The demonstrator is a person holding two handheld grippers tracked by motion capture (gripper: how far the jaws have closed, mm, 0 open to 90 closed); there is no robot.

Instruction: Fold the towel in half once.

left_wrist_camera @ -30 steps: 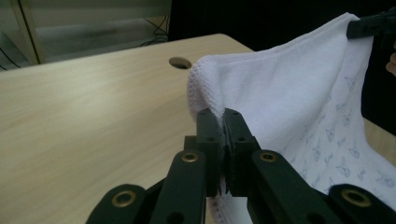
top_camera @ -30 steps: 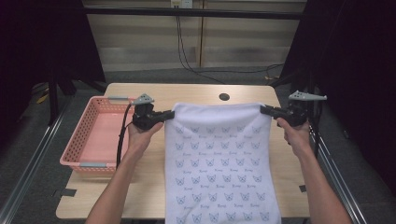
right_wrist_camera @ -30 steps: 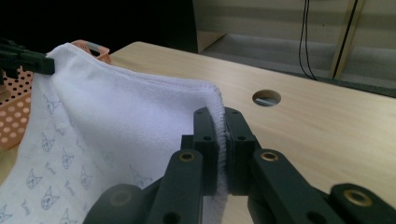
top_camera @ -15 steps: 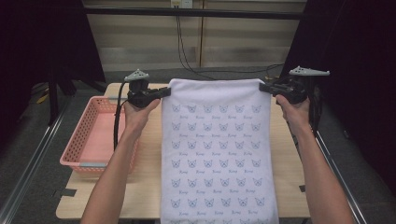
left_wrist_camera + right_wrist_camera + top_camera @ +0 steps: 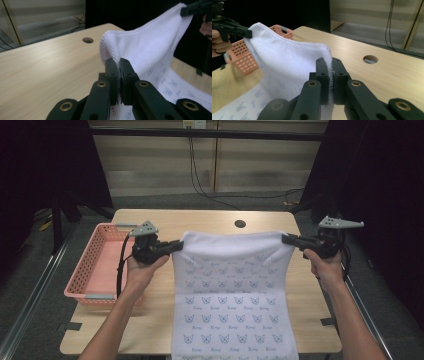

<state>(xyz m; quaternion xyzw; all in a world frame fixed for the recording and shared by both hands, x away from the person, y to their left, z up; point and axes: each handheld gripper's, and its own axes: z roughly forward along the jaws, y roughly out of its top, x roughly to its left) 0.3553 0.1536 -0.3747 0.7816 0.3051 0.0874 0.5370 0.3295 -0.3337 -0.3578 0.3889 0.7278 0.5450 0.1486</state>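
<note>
Outstretched, both tools (image 5: 176,245) (image 5: 286,239) on towel (image 5: 232,290) corners.

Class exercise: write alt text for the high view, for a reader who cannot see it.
A person holds a white printed towel stretched by its far corners over a wooden table, the left hand-held gripper and right hand-held gripper each clamped on a corner. A pink basket sits at the table's left edge.

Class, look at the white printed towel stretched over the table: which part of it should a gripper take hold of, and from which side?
Grip the towel at its two far corners, each from its own outer side. The left gripper and right gripper pinch there now: the stitched hem bunches firmly between closed jaws, and the cloth hangs spread flat between them.
</note>
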